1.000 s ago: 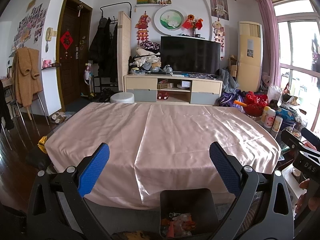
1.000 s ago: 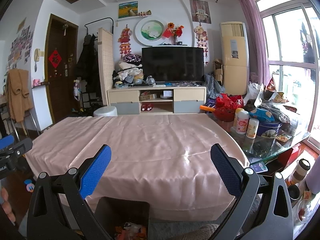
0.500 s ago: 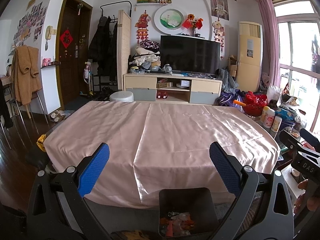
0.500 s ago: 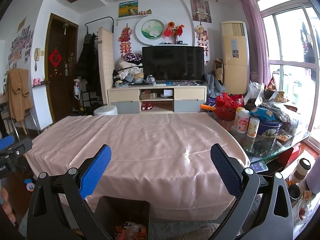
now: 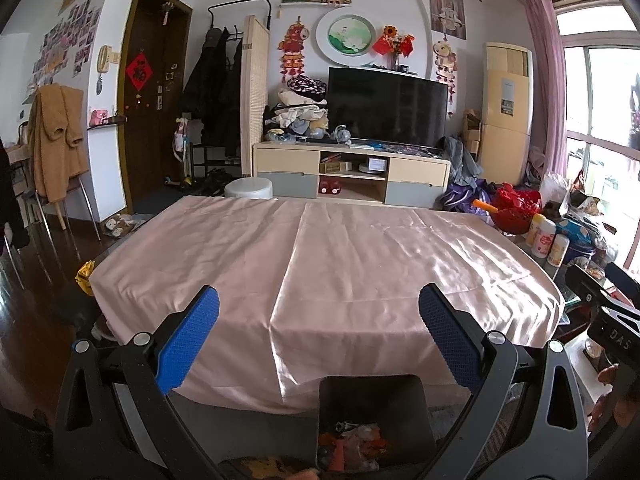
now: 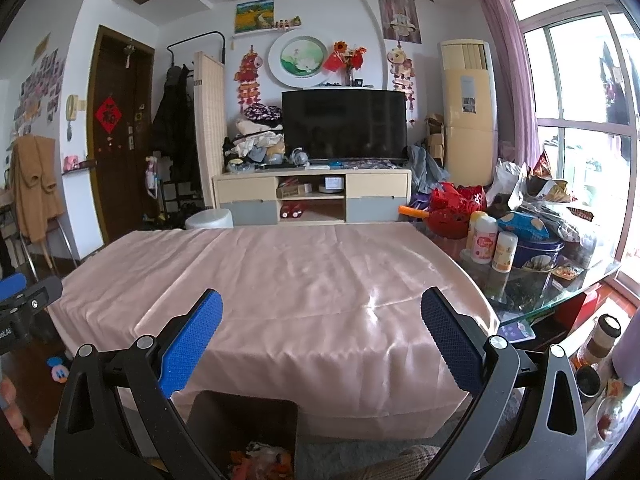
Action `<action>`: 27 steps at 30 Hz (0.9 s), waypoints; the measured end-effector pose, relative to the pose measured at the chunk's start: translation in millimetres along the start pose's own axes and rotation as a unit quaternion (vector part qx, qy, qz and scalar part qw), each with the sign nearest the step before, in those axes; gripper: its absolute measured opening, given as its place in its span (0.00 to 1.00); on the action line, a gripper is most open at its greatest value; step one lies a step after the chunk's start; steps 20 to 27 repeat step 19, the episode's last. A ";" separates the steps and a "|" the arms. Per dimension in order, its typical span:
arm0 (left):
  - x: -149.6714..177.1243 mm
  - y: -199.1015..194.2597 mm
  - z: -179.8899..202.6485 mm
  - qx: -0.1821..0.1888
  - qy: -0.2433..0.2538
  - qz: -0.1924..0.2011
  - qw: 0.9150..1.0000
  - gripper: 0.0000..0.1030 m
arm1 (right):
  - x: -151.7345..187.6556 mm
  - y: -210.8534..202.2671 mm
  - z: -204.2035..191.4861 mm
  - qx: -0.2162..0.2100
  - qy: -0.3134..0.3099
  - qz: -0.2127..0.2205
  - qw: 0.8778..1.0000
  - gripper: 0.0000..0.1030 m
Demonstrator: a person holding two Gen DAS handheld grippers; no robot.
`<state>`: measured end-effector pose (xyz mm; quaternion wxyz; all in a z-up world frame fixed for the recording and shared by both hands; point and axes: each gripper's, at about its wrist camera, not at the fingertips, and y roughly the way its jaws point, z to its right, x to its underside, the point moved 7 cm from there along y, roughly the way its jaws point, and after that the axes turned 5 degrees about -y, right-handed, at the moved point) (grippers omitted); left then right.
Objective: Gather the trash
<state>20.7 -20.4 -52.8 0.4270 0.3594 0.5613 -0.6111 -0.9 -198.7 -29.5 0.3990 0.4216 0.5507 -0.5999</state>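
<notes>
Tablecloth (image 5: pixel 340 264) (pink satin), living room

Table (image 5: pixel 536 280) draped in pink satin cloth (image 5: pixel 320 264); bottles (image 6: pixel 494 246) and blue tin (image 6: pixel 538 252) stand on its uncovered glass end.

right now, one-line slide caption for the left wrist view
Open left gripper above a dark bin holding trash, facing a pink-clothed table.

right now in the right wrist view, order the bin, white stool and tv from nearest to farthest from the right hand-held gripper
1. Bin: just below the right hand-held gripper, by the table's near edge.
2. White stool: beyond the table's far edge, left.
3. TV: against the back wall, centre.
</notes>
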 end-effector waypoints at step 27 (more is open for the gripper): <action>6.4 -0.7 0.9 -0.010 -0.006 -0.007 1.000 0.92 | 2.9 4.6 -1.2 -0.007 -0.002 -0.007 1.000 0.97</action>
